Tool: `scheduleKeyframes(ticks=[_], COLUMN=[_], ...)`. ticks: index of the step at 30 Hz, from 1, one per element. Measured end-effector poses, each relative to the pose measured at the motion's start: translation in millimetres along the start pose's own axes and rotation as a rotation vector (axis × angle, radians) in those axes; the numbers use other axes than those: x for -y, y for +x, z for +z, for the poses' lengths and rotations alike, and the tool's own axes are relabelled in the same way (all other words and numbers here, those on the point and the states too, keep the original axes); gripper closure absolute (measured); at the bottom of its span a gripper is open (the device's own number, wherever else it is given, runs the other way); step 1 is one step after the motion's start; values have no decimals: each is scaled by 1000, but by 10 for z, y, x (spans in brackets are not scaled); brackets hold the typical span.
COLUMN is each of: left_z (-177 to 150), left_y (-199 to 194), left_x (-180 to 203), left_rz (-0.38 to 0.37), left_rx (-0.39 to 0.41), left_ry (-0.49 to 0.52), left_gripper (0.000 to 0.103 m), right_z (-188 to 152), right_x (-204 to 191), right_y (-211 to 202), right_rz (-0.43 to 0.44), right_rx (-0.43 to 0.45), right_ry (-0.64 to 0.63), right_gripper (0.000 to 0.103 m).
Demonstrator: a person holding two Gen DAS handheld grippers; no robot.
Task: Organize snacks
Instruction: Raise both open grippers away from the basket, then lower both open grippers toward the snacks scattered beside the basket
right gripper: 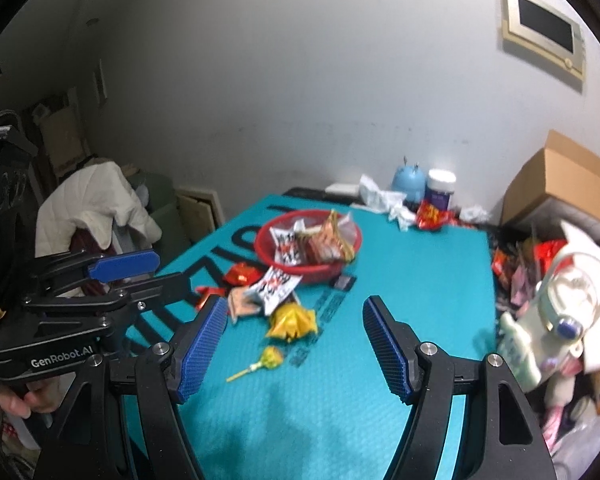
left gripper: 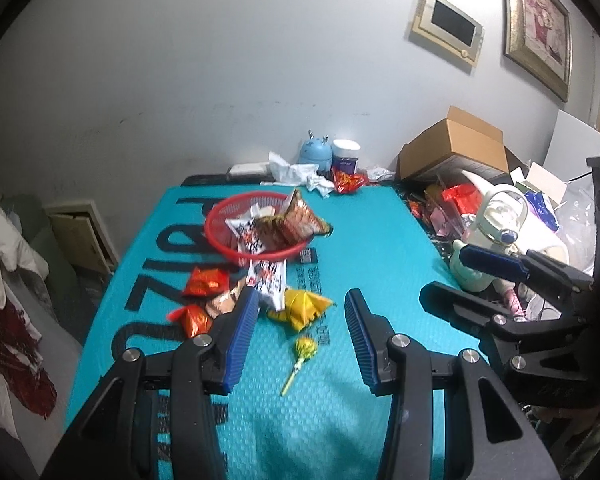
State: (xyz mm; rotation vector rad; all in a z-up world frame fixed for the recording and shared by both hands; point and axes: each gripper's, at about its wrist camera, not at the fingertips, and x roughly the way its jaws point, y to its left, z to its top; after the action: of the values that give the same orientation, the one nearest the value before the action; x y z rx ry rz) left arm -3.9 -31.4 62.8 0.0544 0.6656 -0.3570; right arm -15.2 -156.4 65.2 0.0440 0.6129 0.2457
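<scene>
A red basket (left gripper: pixel 220 232) (right gripper: pixel 268 248) holding several snack packets stands on the teal mat (left gripper: pixel 360 248). In front of it lie loose snacks: a white packet (left gripper: pixel 266 280) (right gripper: pixel 274 286), red packets (left gripper: pixel 204 282), a yellow packet (left gripper: pixel 302 306) (right gripper: pixel 292 320) and a lollipop (left gripper: pixel 302 354) (right gripper: pixel 266 360). My left gripper (left gripper: pixel 302 312) is open and empty above the mat, just short of the pile. My right gripper (right gripper: pixel 294 318) is open and empty, also over the near mat; it shows at the right of the left wrist view (left gripper: pixel 444 280).
Crumpled tissues (left gripper: pixel 296 172), a blue toy (left gripper: pixel 314 152) and a jar (left gripper: pixel 345 156) stand at the mat's far edge. A cardboard box (left gripper: pixel 456 144), a white toy (left gripper: pixel 488 240) and clutter crowd the right side. A chair with cloth (right gripper: pixel 92 208) stands left.
</scene>
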Motion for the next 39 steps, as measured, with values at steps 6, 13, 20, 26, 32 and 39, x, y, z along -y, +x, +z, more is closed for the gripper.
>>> scheduleKeyframes(ticks=[6, 13, 20, 26, 32, 39], left_z=[-200, -367, -465, -514, -534, -539], left_y=[90, 224, 438, 604, 762, 889], left_x=[-126, -290, -569, -794, -976, -1141], left_rz=[-3, -10, -1, 28, 40, 53], left_rx=[-44, -77, -126, -151, -176, -190], left_ry=[-40, -83, -155, -200, -235, -257], left_gripper=[59, 59, 59, 59, 59, 59], right_z=[-209, -343, -393, -421, -483, -549], right_x=[-86, -170, -242, -250, -270, -229], right_y=[189, 471, 793, 1084, 1332, 1581], right_rz=[41, 78, 101, 110, 107, 105], right_rx=[-56, -127, -194, -260, -327, -386], right_ry=[11, 5, -4, 5, 4, 46], right_gripper=[32, 32, 35, 40, 43, 49])
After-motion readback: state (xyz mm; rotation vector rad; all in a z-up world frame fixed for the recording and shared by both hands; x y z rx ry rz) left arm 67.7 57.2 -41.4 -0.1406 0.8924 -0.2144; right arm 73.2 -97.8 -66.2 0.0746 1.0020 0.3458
